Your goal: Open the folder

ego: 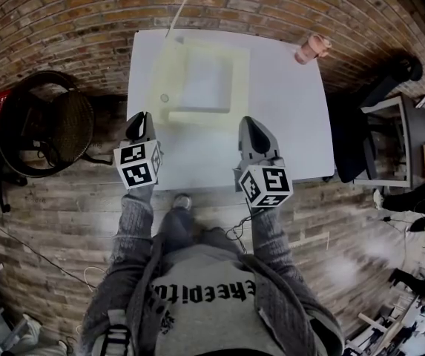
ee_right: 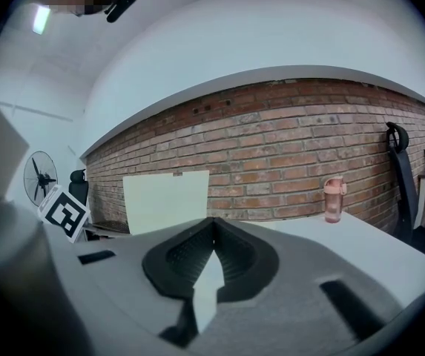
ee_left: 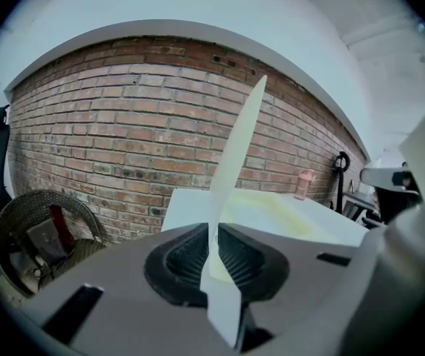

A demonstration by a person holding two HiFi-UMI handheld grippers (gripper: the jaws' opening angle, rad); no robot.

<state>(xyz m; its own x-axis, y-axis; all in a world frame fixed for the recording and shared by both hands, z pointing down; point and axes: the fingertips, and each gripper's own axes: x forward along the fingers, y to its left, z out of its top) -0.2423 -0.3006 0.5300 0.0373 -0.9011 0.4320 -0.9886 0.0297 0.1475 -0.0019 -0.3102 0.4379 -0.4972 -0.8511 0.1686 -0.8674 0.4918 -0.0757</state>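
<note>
As left gripper [ee_left: 213, 234] pinches folder [ee_left: 239, 145], right gripper [ee_right: 212, 227] closed.

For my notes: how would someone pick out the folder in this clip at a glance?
Find the white table against the brick wall. The folder is the flat pale yellow sheet on its left half, with one cover stood upright in the left tongs. Its one neighbour is a small pink bottle at the far right corner.

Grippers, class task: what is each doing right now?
Left gripper: shut on the raised folder cover.
Right gripper: shut on the folder's lower sheet.
</note>
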